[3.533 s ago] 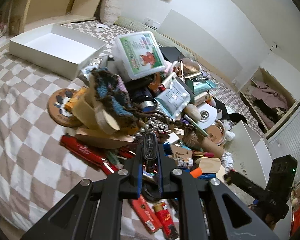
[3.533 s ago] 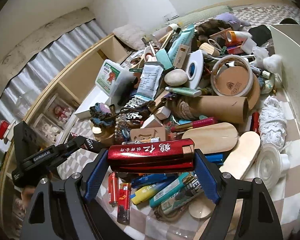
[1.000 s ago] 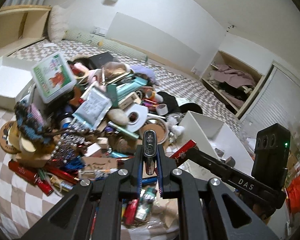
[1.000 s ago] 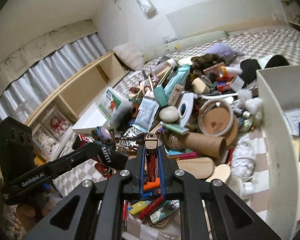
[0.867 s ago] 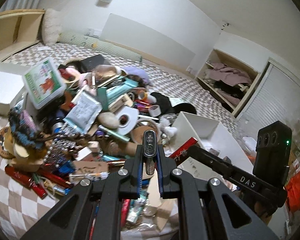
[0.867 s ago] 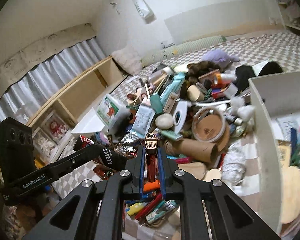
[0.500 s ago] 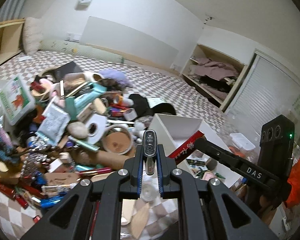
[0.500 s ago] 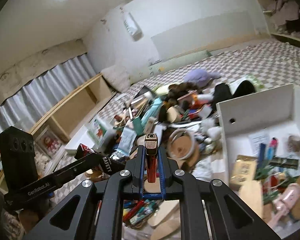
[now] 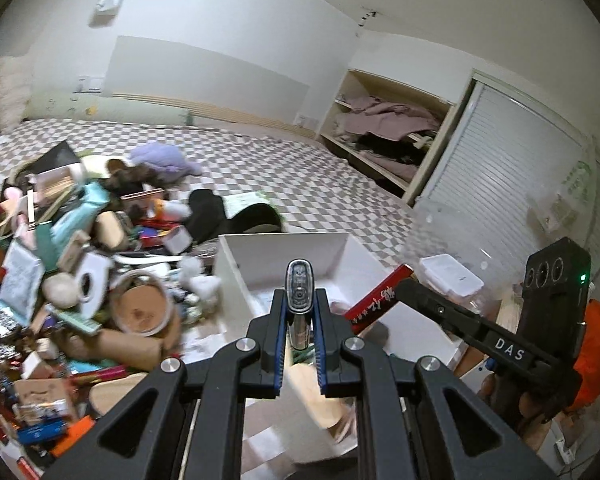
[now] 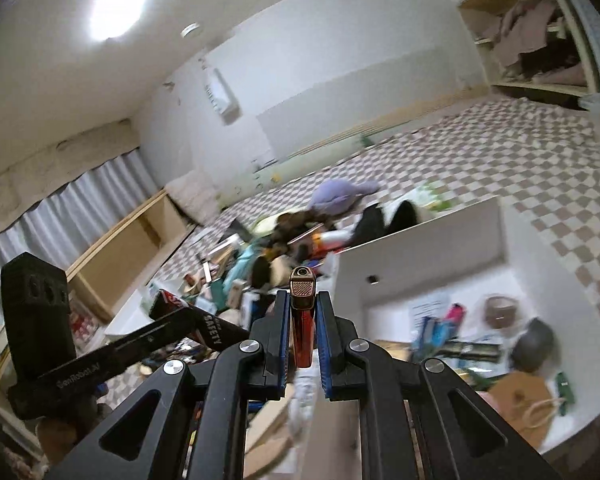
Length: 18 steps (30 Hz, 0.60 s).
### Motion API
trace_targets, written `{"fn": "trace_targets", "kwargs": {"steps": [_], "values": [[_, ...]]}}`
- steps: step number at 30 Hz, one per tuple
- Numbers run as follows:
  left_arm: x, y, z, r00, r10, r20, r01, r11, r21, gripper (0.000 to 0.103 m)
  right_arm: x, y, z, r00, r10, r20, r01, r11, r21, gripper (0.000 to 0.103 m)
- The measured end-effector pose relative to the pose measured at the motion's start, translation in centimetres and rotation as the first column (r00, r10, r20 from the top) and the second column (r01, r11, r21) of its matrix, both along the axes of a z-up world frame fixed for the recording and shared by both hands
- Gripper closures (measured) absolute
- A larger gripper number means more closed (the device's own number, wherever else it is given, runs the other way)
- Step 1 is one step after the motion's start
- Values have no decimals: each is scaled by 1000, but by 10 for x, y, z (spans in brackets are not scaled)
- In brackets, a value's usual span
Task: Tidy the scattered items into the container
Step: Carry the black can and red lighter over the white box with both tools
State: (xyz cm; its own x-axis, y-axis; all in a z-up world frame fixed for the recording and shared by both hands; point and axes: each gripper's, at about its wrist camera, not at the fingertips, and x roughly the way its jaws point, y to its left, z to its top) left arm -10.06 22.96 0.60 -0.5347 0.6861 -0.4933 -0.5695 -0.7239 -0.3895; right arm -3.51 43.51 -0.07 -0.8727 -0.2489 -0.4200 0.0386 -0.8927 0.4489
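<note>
Both grippers loaded, both over or near the white container (image 9: 236,264).

Left gripper (image 9: 300,316): jaws clenched on a silver lighter (image 9: 299,300), held upright, cap end pointing away from the camera. In the left wrist view the container's open top lies directly beyond the jaws, near wall just under the tips.

Right gripper (image 10: 303,320): jaws clenched on a red lighter (image 10: 302,320), also end-on, gold cap outward. In the right wrist view the container (image 10: 420,248) sits ahead and to the right, already holding pens, a wooden piece and other small things. Frame is blurred; I cannot tell exact height above the rim.

The clutter pile (image 9: 80,272) lies on the checkered bed (image 9: 300,168), just beside the container's left wall.

Step in hand, my judgement: carry and drop. To do it well I would:
- bring each lighter fully past the near wall before opening;
- lower toward the contents so nothing bounces out;
- release one side at a time, as the two rigs sit close and could knock each other;
- aim for a bare patch of the floor, not on the tall items.
</note>
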Motion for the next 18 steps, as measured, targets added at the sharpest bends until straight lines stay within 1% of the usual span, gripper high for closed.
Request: {"fn": "trace_targets", "kwargs": {"steps": [6,9,13,18], "values": [[-6,46,-7,998,-53,19,54,998,-32,91,4,39,-5,998,-62,29,62,998,13,89],[-8,66,-14,997,-71,31,73,996,-55,91,1,54,-13,994,-75,78,74,997,20,89],[-13,83,-25,996,-79,49,83,993,-80,91,-7,69,-29,986,-63,156,62,998,10,89],[-16,94,-42,994,-77,80,85,991,-106,91,-16,69,-45,975,-22,223,19,1000,14,89]]}}
